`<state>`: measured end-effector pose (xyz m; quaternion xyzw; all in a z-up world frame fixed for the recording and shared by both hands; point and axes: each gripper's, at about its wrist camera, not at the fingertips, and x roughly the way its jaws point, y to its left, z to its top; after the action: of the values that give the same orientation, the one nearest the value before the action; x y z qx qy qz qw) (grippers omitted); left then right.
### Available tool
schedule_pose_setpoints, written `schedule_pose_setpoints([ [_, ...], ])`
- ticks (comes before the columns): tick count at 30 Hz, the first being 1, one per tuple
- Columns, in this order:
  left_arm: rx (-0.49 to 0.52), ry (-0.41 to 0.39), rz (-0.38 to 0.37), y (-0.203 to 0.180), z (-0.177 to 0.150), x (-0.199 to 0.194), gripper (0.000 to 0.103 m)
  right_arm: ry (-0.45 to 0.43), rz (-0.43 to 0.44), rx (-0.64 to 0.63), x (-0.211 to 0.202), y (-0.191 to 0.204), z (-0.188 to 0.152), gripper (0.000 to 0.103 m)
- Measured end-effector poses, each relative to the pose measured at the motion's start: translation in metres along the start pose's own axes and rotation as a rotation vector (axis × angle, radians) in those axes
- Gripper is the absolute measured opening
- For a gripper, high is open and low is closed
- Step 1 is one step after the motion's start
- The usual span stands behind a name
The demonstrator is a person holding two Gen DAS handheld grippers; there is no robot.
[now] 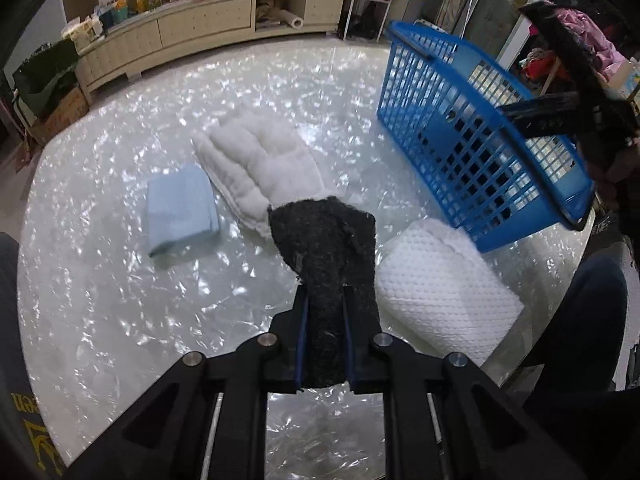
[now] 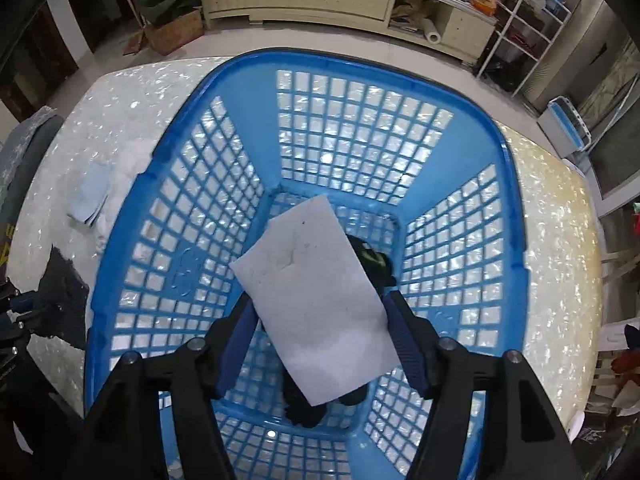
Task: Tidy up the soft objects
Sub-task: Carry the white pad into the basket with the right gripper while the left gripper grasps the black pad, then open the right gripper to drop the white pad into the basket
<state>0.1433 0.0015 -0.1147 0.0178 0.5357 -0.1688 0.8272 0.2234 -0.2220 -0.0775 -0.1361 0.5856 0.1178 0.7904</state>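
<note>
Closest in, the left gripper (image 1: 324,344) has its jaws clamped on a dark felt pad (image 1: 326,248), which sticks out forward past the fingertips and hangs above the table (image 1: 100,300). Just right of it lies a white waffle cloth (image 1: 444,292), folded, close to the table edge. A little further out, a pale blue cloth (image 1: 182,210) sits folded on the left, and a fluffy white pad (image 1: 256,164) stretches away behind the felt, its near end hidden by it. All three are untouched on the table.

Over to the right hand: the right gripper (image 2: 320,320) is down inside the blue basket (image 2: 168,184), jaws spread wide, and a white sheet (image 2: 316,304) lies between the fingers without either pad pressing it (looks released, though I can't be sure it isn't resting on a finger). It sits on top of something black (image 2: 376,264) at the basket bottom. From the left camera the basket looks tilted, near edge down by the waffle cloth, but fisheye bend may be exaggerating that.

Risks from here: the felt is floppy and gripped only at one end, so it could catch the basket rim on the way over and slip out. The right gripper is occupying the basket, so bringing the felt in now risks a clash. And the waffle cloth, so near the edge, could be nudged off by a passing arm.
</note>
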Motion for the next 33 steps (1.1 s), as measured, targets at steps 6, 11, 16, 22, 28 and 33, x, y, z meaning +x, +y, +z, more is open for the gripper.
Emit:
schedule_pose_setpoints([
  [6, 0.018, -0.039, -0.009, -0.008, 0.003, -0.024, 0.013, 0.000, -0.001, -0.003, 0.003, 0.008, -0.007, 0.065],
  [11, 0.027, -0.071, -0.024, -0.015, 0.000, -0.039, 0.013, -0.029, -0.030, -0.017, -0.002, 0.015, -0.007, 0.084],
  [16, 0.020, -0.087, -0.019, -0.012, -0.003, -0.049, 0.013, -0.053, -0.064, -0.029, -0.014, 0.021, -0.011, 0.097],
  [22, 0.011, -0.116, -0.011, -0.009, -0.006, -0.065, 0.013, -0.124, -0.078, -0.020, -0.041, 0.030, -0.026, 0.103],
  [28, 0.028, -0.152, -0.006, -0.017, -0.001, -0.083, 0.013, -0.210, -0.082, 0.025, -0.066, 0.032, -0.050, 0.103],
  [33, 0.039, -0.176, -0.006, -0.026, 0.007, -0.093, 0.013, -0.313, -0.081, 0.126, -0.082, 0.025, -0.078, 0.103],
])
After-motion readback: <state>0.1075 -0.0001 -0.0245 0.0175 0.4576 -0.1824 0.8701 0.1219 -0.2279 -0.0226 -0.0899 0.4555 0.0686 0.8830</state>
